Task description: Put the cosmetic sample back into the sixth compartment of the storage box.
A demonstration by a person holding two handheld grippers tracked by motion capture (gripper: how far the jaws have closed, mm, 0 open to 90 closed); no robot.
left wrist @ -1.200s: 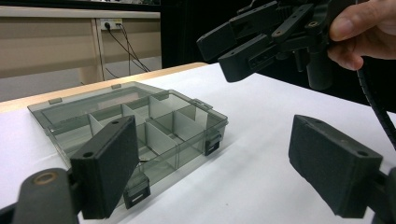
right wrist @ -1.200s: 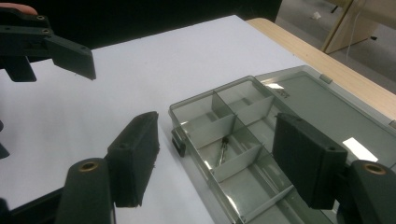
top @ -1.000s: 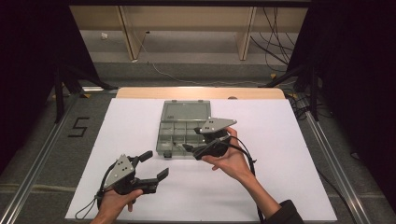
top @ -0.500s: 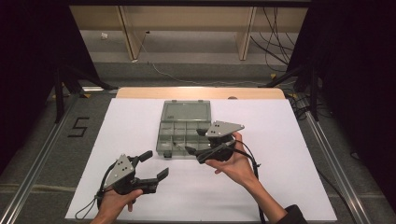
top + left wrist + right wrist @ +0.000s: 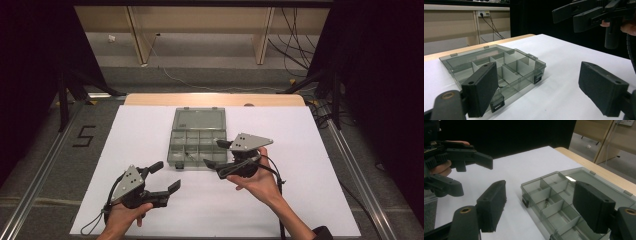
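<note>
Lying open in the middle of the high view, a smoky grey translucent plastic organiser box with divided compartments is resting on the white-covered counter, its flat lid folded back toward the top of the frame and its black latches facing the bottom. The right gripper, a black two-fingered tool with a grey three-cornered plate on top, is hovering just right of the box's lower right corner, carried by the person's right hand, which is coming in from the lower right of the frame. Its fingers are standing wide apart and gripping nothing; in the right gripper view the gripper is looking down over the box, with the left finger over bare white counter and the right finger above the compartments, clear of the dividers. A small dark item is lying in one compartment near the middle of that view, too small to identify. The left gripper is sitting in the lower left of the high view, well apart from the box, held by the left hand. In the left gripper view its fingers are likewise spread wide and empty, pointing toward the box at the left of that frame, while the other gripper is showing at the upper right.
</note>
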